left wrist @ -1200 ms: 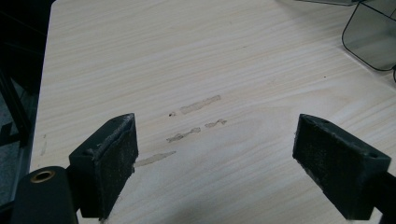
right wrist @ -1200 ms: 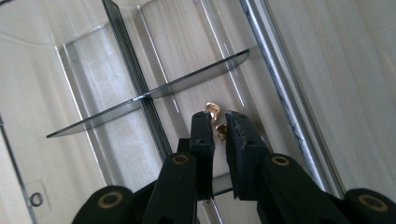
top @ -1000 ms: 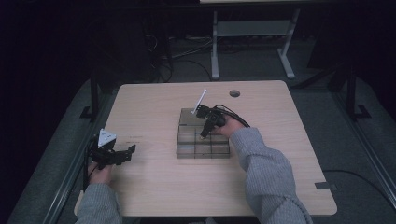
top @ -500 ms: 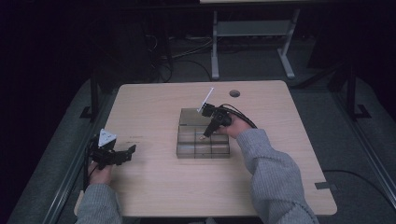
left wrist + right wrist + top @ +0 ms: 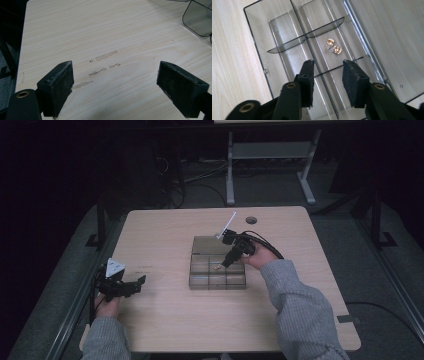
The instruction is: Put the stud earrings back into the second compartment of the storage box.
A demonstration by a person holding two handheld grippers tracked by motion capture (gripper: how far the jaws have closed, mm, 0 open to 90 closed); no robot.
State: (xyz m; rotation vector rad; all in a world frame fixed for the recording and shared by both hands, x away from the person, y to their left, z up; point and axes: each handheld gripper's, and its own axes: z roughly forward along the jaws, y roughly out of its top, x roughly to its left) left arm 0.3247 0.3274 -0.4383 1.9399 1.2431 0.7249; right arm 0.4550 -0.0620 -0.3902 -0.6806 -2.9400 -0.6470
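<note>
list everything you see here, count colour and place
organizer: 1, clear smoky plastic, divided into compartments, mid table
lid: 1, clear, open flat behind the organizer
earrings: 2, gold, together in one compartment
table: 1, light wood
tape marks: a few, pale, on the table near the left gripper
metal stand: 1, grey, on the floor behind the table
left gripper: 1, black, jaws open and empty, low over the table's left edge
right gripper: 1, black, jaws just opened, nothing between them, above the organizer
sleeves: 2, grey, bottom of the high view

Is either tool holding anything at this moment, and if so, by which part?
Nothing is held. The right tool has just been opening above the clear box, the gold earrings lying loose inside. The left tool is open.
</note>
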